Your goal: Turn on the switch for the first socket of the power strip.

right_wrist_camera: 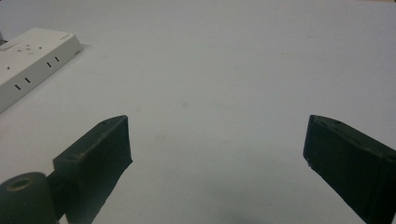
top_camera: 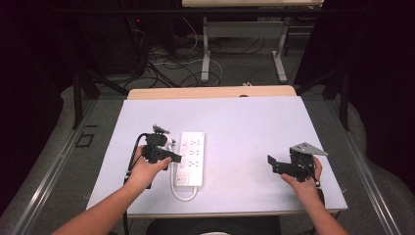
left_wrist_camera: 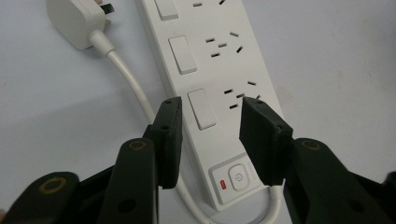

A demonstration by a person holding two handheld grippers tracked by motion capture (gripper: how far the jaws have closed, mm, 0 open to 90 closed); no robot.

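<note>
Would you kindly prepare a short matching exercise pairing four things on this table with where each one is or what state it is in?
Things:
1. left hand-held gripper
2. right hand-held gripper
3. power strip
4. white plug

Places or states:
A. lies flat on the white table, sockets facing up
B. jaws wide apart over bare table
C. lies on the table beside the strip, on its cable
D. jaws on either side of the strip's switch end

Pairs: 1-D, 2-B, 3-A, 4-C

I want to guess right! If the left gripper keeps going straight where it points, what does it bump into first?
Probably the white power strip. The left gripper points down at it, with its jaws standing apart over the strip's nearest rocker switch. How much gap is left is hard to tell.
</note>
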